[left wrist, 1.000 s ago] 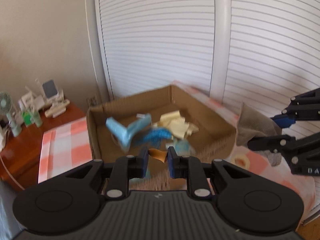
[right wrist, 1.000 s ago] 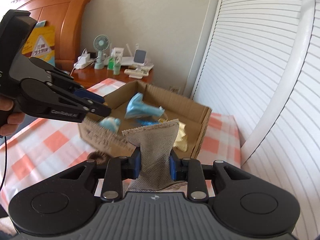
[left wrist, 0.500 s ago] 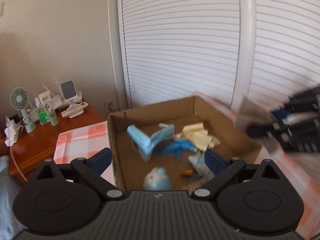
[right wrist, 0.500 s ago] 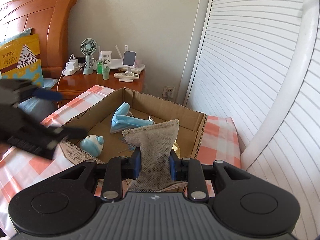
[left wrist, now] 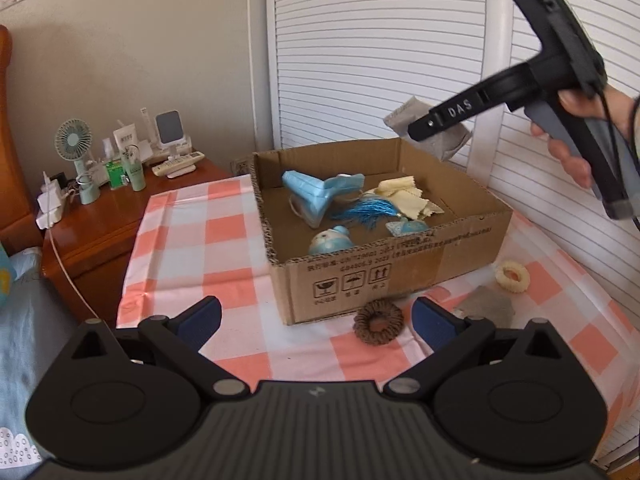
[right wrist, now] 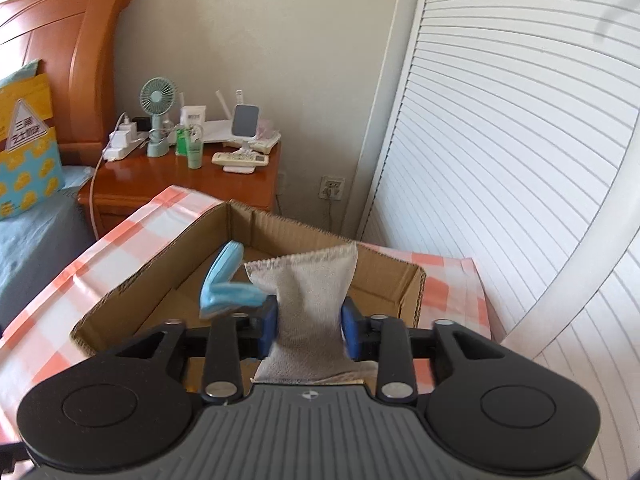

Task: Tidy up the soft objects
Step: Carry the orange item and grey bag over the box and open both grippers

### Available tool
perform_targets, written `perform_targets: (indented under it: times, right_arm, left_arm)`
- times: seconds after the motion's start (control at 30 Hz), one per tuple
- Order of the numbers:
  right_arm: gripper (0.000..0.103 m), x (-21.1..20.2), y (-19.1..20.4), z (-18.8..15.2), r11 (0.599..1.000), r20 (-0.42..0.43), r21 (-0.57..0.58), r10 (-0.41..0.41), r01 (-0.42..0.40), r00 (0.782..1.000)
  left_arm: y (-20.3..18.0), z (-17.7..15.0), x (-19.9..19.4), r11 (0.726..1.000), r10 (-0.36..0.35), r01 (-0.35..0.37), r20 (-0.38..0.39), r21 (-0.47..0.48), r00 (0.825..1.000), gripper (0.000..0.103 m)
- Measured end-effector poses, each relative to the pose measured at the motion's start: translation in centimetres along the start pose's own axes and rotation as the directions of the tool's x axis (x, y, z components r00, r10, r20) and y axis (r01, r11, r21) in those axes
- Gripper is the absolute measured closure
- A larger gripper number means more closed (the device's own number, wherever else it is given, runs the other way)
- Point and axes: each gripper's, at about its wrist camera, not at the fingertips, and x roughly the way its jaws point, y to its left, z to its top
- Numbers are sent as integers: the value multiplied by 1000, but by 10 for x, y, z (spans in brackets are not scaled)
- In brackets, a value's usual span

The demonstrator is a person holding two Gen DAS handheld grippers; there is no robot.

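A cardboard box [left wrist: 400, 276] stands on the checked cloth and holds a blue face mask [left wrist: 316, 194], a blue tassel [left wrist: 368, 210], a yellow cloth [left wrist: 408, 200] and a small blue plush [left wrist: 330, 240]. My right gripper [right wrist: 308, 326] is shut on a grey cloth pouch [right wrist: 308, 304] and holds it above the box's far right corner; the pouch also shows in the left wrist view [left wrist: 448, 140]. My left gripper [left wrist: 316, 320] is open and empty, low in front of the box. A brown scrunchie [left wrist: 378, 322], a cream scrunchie [left wrist: 512, 278] and a grey cloth [left wrist: 486, 306] lie before the box.
A wooden nightstand [left wrist: 108, 216] with a small fan [left wrist: 74, 148], bottles and chargers stands to the left. A bed with a blue sheet [right wrist: 36, 232] is further left. White louvred doors [left wrist: 380, 52] close the back and right.
My left gripper opened, dropped the blue plush into the box, and pulled back towards me. My right gripper rose and moved over the box with the pouch.
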Motion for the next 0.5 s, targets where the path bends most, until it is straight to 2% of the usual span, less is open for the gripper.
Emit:
perform_targets:
  times: [0.03,0.07,0.1,0.13,0.23,0.5]
  right_arm:
    - [25,3,-1,2,1000,-3,9,-11,11,1000]
    - [7,4,-2,3,1000,-2,18,-24,24,1000]
    - [3,4,-3,3,999,12,30,-36,35,999]
    - [0,2,-5,2,998,21,44,-36,35,999]
    - [0,-1,-9,-2,996,14,86,-30,29,999]
    - [0,-18,-8,-20,994,0,98,-39,39,999]
  left_arm:
    - [1,-1,-2,1000,11,-11,5,2,1000,1]
    - [3,0,-3,1000,23,-23,9,4,1000,1]
    - [4,-1,-4,1000,31,-31,10,2,999,1]
    - [6,-1,-5,999,35,-35,12,-2,999,1]
    - [10,-4,-6,999,37,-37,10,-14,999,1]
    - [7,-6,-7,999,36,-36,0,-16,999,1]
